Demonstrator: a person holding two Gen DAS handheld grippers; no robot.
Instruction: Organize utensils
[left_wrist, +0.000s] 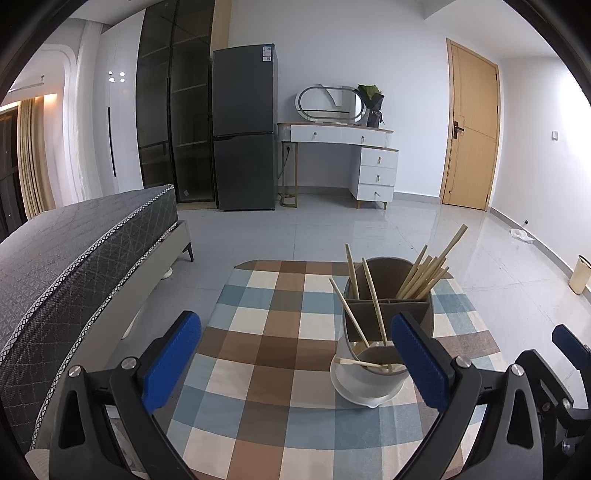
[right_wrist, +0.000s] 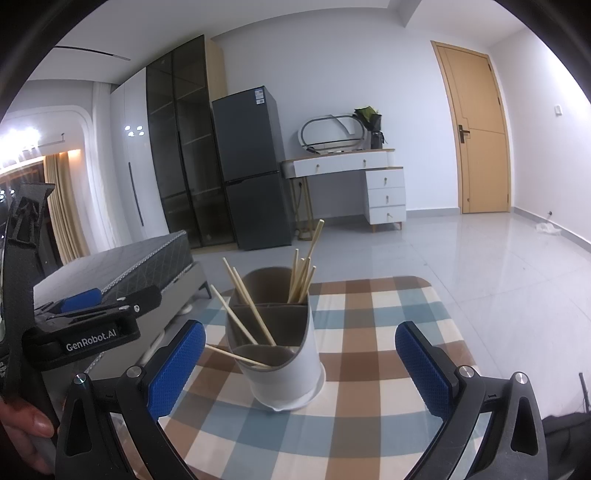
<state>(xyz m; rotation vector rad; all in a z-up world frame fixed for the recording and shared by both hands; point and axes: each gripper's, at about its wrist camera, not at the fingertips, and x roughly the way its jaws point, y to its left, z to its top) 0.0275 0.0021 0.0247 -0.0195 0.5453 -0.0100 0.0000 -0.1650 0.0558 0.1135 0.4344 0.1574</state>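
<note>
Chopsticks (left_wrist: 424, 275) stand and lean in a divided grey-and-white holder (right_wrist: 280, 354) on the checked cloth of the bench (right_wrist: 373, 332), most bunched in the far compartment, a few slanting across the nearer ones. Left tool (left_wrist: 295, 363) hangs spread wide, the holder just before its right finger. Right tool (right_wrist: 301, 369) is spread too, empty, the holder between its fingers.

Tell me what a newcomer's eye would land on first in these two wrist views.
First the white utensil holder on the checked tablecloth, with wooden chopsticks fanning out of its divided compartments. Next, the blue-padded left gripper and right gripper, both open and empty, close in front of the holder. Behind stand a dark fridge and a white dressing table against the back wall.
</note>
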